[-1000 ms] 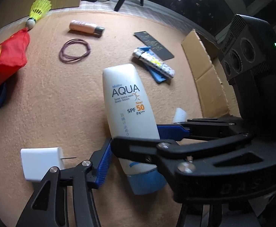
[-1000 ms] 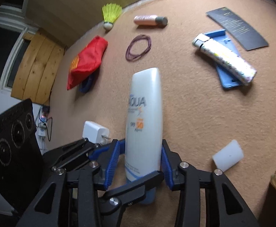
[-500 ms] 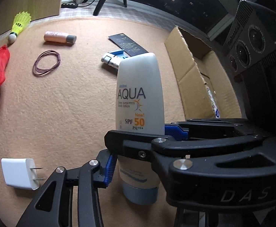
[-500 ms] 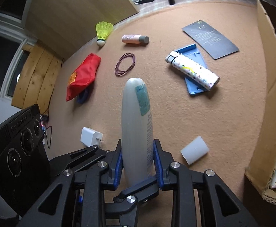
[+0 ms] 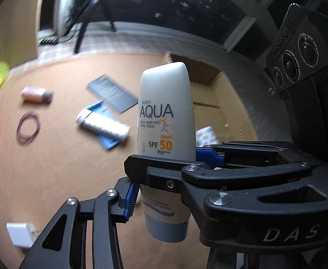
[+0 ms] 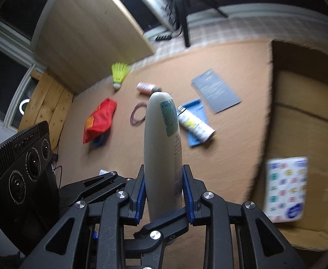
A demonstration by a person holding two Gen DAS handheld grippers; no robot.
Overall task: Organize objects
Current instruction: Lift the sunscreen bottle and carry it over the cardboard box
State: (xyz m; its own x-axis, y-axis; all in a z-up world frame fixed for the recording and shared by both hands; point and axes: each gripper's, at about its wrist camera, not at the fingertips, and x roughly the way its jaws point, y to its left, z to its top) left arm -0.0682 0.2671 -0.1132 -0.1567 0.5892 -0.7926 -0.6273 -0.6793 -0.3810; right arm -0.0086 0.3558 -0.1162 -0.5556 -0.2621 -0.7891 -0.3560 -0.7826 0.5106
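A white AQUA sunscreen bottle [image 5: 166, 121] with a grey-blue cap hangs cap-down in the air above the tan carpet. My left gripper [image 5: 168, 179] is shut on its lower part, one blue pad against each narrow edge. My right gripper [image 6: 164, 192] is shut on the same bottle [image 6: 162, 152], pressing its two broad faces. In the left wrist view the right gripper's black finger crosses in front of the bottle. An open cardboard box [image 6: 298, 116] lies to the right; it also shows as the box [image 5: 222, 98] behind the bottle.
On the carpet lie a patterned cylinder [image 6: 195, 124] on a blue case, a dark card [image 6: 215, 90], a purple band loop [image 5: 28, 128], a pink tube [image 5: 34, 94], a yellow shuttlecock [image 6: 119, 74], a red pouch [image 6: 100, 118] and a white charger [image 5: 20, 235]. A patterned pack [image 6: 285, 190] sits in the box.
Both grippers have closed on the bottle and raised it off the carpet. The views have swung toward the cardboard box, and the carpet now looks farther away.
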